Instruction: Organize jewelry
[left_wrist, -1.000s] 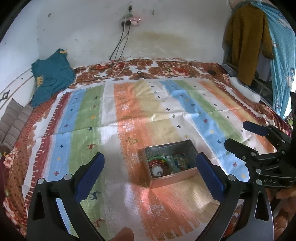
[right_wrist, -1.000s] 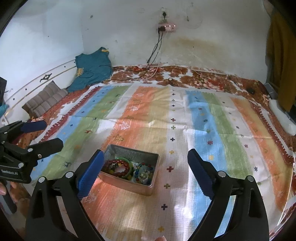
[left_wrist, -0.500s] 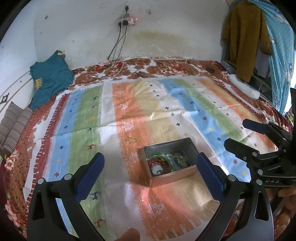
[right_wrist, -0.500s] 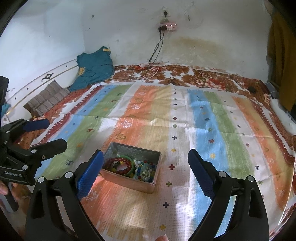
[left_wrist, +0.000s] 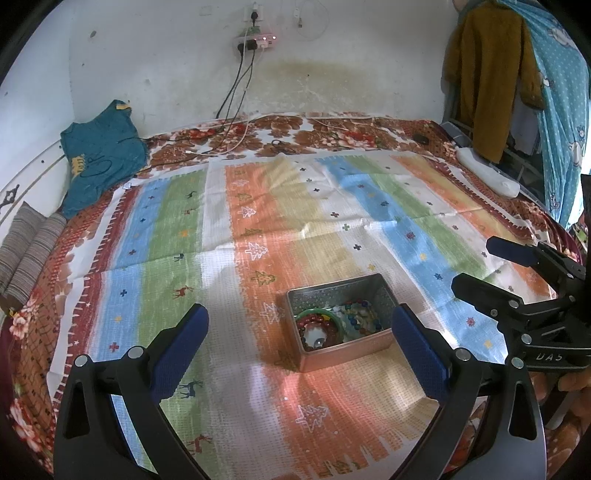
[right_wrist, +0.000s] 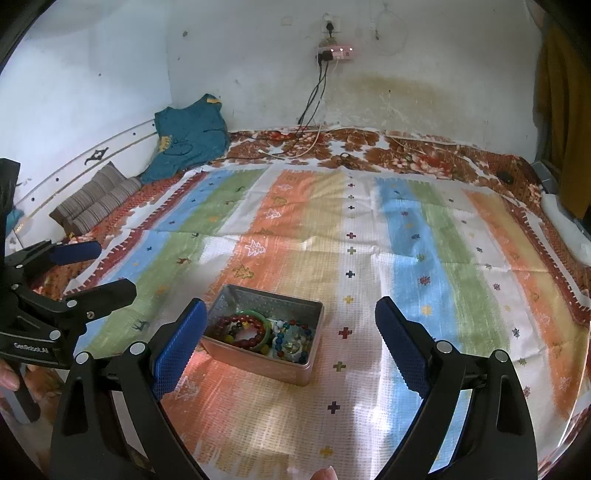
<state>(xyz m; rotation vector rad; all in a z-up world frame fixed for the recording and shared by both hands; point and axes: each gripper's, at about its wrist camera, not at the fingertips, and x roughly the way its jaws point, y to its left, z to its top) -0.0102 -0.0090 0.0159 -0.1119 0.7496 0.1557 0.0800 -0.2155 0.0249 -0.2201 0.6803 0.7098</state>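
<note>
A small metal tin (left_wrist: 380, 293) sits open on the striped cloth, also in the right wrist view (right_wrist: 310, 369). Inside lie a red bead bracelet (left_wrist: 317, 325) with a green bangle (right_wrist: 258, 315), and a multicoloured bead string (left_wrist: 364, 315) (right_wrist: 291, 339). My left gripper (left_wrist: 297, 345) is open and empty, held above the cloth just short of the tin. My right gripper (right_wrist: 288, 339) is open and empty, with the tin between its fingers in view. Each gripper shows in the other's view, the right one (left_wrist: 476, 266) and the left one (right_wrist: 96, 269).
The striped cloth (left_wrist: 258, 229) covers a floral bed (left_wrist: 332, 129). A teal shirt (left_wrist: 99, 155) and striped pillows (right_wrist: 96, 199) lie at the far left. Cables (left_wrist: 236, 136) trail from a wall socket. A white object (left_wrist: 487, 177) lies at the right edge, clothes (left_wrist: 487, 74) hang beyond.
Both grippers have lifted and tilted slightly, so the wall socket sits lower in view. The tin and jewelry have not moved. Both grippers stay open.
</note>
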